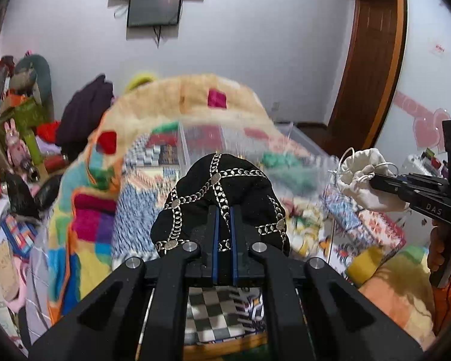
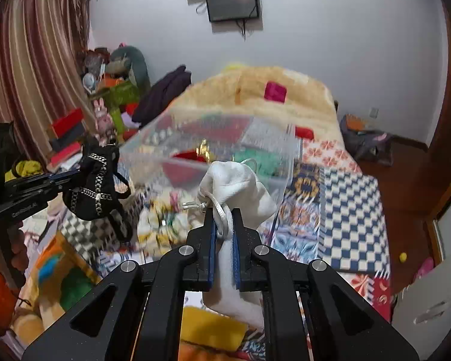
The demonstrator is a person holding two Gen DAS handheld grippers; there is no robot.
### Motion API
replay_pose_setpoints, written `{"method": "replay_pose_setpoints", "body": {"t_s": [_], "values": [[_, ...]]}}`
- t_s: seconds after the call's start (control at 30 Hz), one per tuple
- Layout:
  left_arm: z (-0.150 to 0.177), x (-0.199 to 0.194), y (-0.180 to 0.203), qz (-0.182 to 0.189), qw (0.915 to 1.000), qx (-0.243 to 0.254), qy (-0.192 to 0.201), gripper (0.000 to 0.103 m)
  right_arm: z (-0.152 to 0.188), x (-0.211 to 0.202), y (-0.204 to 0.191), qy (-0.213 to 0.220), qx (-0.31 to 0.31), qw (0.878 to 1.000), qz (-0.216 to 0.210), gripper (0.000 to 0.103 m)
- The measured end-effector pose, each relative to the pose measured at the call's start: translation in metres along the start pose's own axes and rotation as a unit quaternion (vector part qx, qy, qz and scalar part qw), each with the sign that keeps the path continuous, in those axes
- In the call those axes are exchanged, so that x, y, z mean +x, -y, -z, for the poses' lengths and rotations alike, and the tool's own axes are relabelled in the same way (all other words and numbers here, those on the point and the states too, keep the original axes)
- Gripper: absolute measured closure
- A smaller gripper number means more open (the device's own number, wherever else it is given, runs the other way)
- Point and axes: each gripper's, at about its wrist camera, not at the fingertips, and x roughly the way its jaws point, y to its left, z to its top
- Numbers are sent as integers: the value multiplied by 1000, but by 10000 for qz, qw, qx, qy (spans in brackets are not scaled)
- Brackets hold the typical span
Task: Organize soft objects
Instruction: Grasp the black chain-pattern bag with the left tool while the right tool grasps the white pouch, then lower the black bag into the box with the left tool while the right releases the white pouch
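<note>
Above the clear plastic box (image 2: 213,147), the left gripper (image 1: 224,210) pinches a black chain-trimmed pouch (image 1: 219,198) while the right gripper (image 2: 224,213) clamps a white drawstring bag (image 2: 237,189).

A black fabric pouch crossed with silver chain trim (image 1: 222,192) is clamped between the fingers of the left gripper (image 1: 224,210) and held above a bed spread with a patchwork quilt (image 2: 351,207). To its right, a white drawstring cloth bag (image 2: 240,186) is pinched in the right gripper (image 2: 224,213). Behind both, a clear plastic storage box (image 2: 213,147) is set on the bed, before a fluffy patterned blanket (image 2: 255,90)
</note>
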Motion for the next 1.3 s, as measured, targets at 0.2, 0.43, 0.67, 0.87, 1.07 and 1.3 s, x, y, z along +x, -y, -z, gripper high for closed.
{"method": "replay_pose_setpoints", "body": {"t_s": [0.2,0.43,0.67,0.87,1.07,1.3], "values": [[-29,-11,5,29,9989,88,458,98,-28,-8,0,425,-27,9991,6,95],[-60,7,8,75,9972,153,730,98,-57,-2,0,747,-73,9972,12,95],[-76,44,9,26,9981,191,592,98,-74,24,-1,723,-132,9973,-37,95],[-75,79,4,52,9992,186,347,98,-77,57,-3,454,-237,9987,-49,95],[-71,117,7,69,9994,338,29,97,-71,92,-4,-1,-338,9994,-42,95],[-61,149,15,171,9978,474,-442,97,-62,121,-2,-471,-432,9980,-3,95]]}}
